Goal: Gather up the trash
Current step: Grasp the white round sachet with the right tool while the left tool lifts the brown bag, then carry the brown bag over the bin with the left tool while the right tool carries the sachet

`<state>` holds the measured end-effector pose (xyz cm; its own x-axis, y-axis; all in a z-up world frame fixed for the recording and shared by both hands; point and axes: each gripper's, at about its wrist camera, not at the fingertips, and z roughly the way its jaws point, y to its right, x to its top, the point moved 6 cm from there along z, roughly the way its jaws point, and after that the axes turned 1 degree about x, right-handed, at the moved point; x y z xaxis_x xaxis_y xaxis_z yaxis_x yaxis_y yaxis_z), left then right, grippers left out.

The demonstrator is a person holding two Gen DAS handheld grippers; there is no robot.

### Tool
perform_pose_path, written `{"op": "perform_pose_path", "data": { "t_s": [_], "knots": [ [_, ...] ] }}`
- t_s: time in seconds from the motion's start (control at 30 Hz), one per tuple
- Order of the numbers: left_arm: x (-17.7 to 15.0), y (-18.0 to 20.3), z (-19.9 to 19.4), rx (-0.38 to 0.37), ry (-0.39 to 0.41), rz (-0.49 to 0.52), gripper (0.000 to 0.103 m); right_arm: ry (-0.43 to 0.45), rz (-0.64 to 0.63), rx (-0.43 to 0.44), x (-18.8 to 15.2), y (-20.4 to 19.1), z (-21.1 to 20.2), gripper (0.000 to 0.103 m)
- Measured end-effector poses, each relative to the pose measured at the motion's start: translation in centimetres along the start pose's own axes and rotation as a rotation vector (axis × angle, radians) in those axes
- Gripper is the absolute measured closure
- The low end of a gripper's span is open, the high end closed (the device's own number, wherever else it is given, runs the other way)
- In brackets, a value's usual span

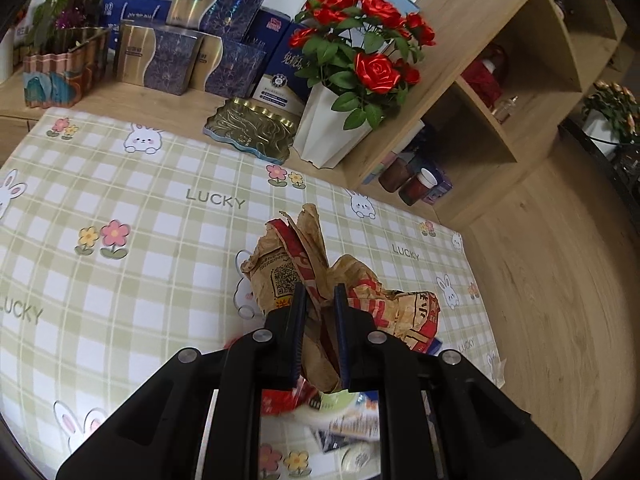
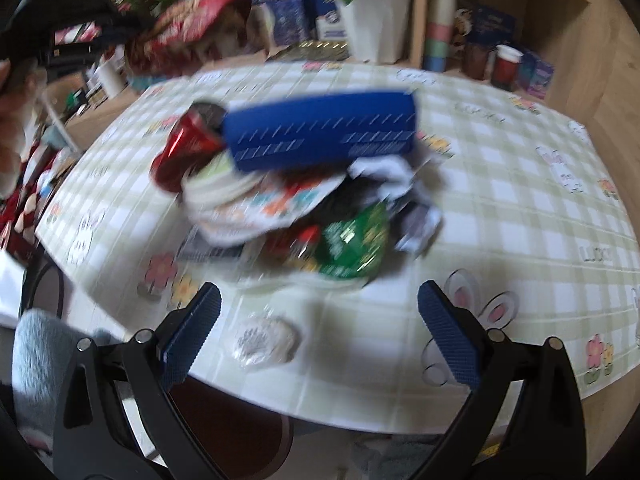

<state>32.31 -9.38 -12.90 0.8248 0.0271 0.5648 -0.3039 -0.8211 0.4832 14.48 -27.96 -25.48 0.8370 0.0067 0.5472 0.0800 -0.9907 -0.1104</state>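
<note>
My left gripper (image 1: 320, 296) is shut on a crumpled brown and red paper bag (image 1: 294, 256), held above the checked tablecloth (image 1: 140, 208). The same bag (image 2: 188, 28) and the left gripper (image 2: 80, 36) show blurred at the upper left of the right wrist view. My right gripper (image 2: 318, 312) is open and empty, near the table's front edge. Just beyond it lies a trash pile: a blue box (image 2: 320, 132), a red can (image 2: 184, 144), a white wrapper (image 2: 248, 208), a green packet (image 2: 352, 240) and a small round white packet (image 2: 264, 340).
A white pot of red roses (image 1: 344, 120), a gold tin (image 1: 252, 128) and stacked gift boxes (image 1: 192, 52) stand at the back. A wooden shelf unit (image 1: 500, 100) with jars (image 1: 416, 184) stands at the right. The table's right edge meets wooden floor (image 1: 560, 300).
</note>
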Motion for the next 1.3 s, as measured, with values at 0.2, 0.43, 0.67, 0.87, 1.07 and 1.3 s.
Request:
{"op": "perform_pose_path", "data": {
  "t_s": [0.2,0.43,0.67,0.87,1.07,1.3],
  "knots": [
    [-2.2,-0.7,-3.2,-0.001,0.024,0.014,0.089,-0.082,-0.089,0.048,-2.5,-2.5,2.1,0.029],
    [-4.3,-1.4,-6.1,0.003,0.036,0.021,0.089,-0.12,-0.112,0.054,-3.8,-3.3,3.5,0.039],
    [-5.9,-1.8,-8.1,0.012,0.053,0.03,0.089,-0.116,-0.159,0.024,-3.8,-3.7,3.9,0.04],
    [-7.2,-1.5,-9.6,0.025,0.067,0.049,0.089,-0.109,-0.171,0.032,-3.8,-4.0,3.7,0.048],
    [-8.9,-1.2,-11.2,0.044,0.082,0.09,0.089,-0.037,-0.128,0.048,-3.2,-3.9,1.7,0.048],
    [-11.3,-0.1,-12.8,0.047,0.09,0.135,0.089,0.032,-0.132,0.051,-3.4,-4.3,-1.0,0.048]
  ]
}}
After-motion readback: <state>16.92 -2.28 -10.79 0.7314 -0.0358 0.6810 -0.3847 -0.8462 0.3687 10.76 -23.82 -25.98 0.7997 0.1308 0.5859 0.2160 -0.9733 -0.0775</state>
